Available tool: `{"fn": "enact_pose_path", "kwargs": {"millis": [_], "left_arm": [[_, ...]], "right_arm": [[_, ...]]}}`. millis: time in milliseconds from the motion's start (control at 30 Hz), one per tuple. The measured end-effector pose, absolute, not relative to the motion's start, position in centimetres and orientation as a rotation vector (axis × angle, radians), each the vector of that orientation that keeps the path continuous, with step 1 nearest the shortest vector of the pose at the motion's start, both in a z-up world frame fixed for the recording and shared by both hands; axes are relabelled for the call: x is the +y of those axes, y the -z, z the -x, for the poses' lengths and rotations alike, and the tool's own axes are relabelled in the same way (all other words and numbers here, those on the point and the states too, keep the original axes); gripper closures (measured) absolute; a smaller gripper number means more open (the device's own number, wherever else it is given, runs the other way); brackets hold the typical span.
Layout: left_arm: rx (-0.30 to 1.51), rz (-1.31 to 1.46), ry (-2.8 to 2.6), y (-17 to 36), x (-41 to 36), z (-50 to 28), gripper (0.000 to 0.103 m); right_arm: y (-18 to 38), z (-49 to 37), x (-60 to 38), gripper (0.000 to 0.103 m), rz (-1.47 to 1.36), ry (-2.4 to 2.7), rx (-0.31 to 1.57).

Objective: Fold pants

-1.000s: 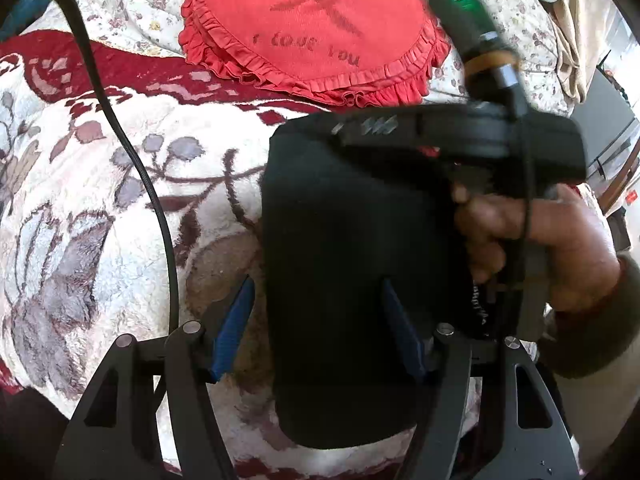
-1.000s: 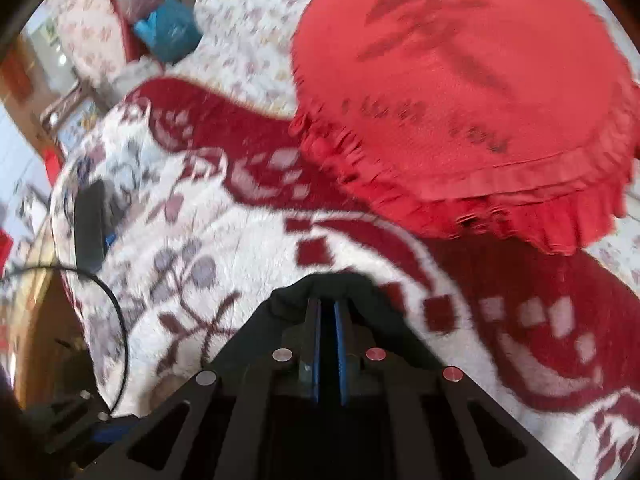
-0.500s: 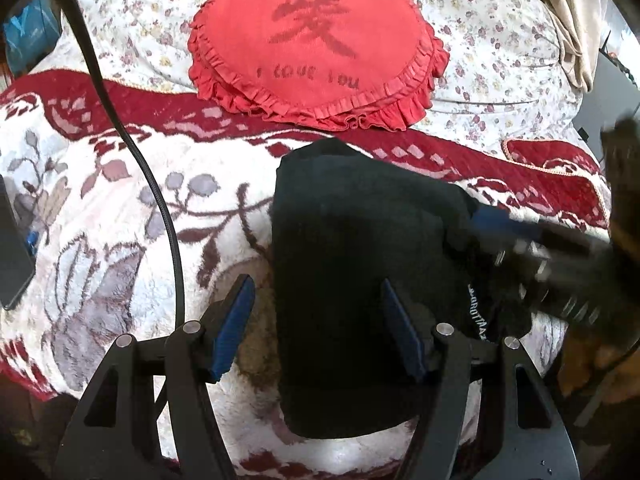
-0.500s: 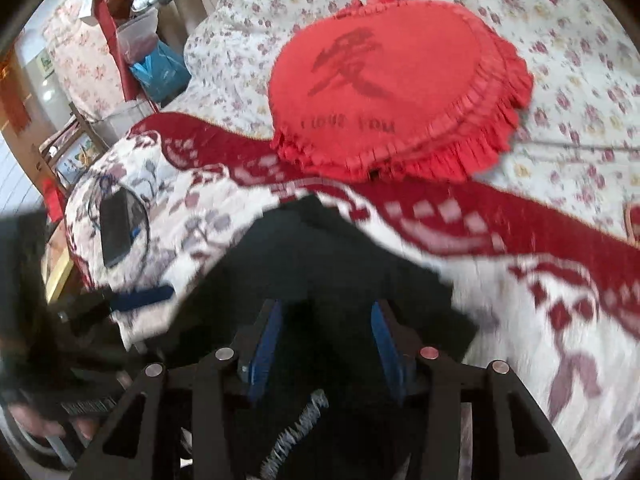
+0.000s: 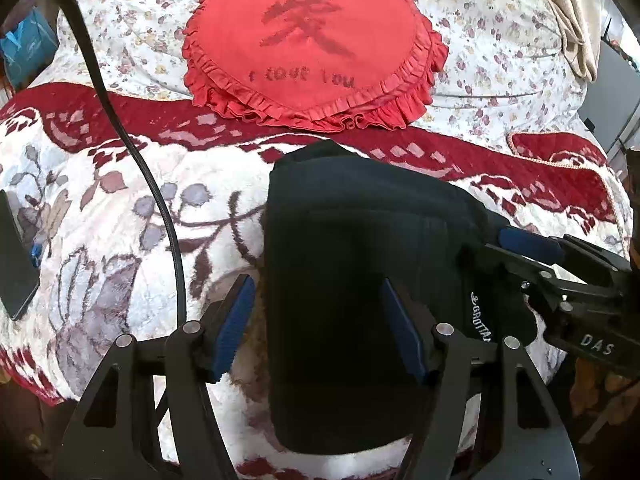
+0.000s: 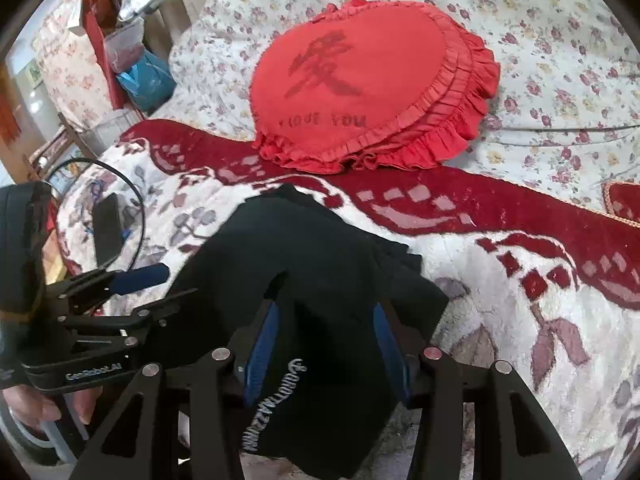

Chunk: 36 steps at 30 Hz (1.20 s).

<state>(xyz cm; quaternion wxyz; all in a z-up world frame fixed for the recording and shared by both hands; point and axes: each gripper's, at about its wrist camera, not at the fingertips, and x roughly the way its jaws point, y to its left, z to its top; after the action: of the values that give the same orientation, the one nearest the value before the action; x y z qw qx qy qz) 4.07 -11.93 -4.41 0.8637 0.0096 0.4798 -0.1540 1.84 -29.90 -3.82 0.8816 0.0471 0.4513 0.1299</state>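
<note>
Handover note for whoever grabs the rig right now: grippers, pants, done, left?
Left gripper: jaws open, holding nothing, straddling the near left part of the pants.
Right gripper: jaws open, empty, over the lettered band.
Black pants: compact folded bundle on the floral blanket, in front of the red heart pillow.
Done: the folding, by the look of it.
Left: maybe tidy the right edge, then withdraw.

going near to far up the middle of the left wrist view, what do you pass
left claw → folded black pants → dark red band of the blanket → red heart pillow → floral bedspread
</note>
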Motion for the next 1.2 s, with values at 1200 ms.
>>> {"fn": "enact_pose_path", "kwargs": {"millis": [1200], "left_arm": [[1.094, 0.055, 0.365, 6.4, -10.8, -1.9, 0.032]], "right_arm": [[7.1, 2.7, -29.5, 0.03, -0.067, -0.279, 1.031]]}}
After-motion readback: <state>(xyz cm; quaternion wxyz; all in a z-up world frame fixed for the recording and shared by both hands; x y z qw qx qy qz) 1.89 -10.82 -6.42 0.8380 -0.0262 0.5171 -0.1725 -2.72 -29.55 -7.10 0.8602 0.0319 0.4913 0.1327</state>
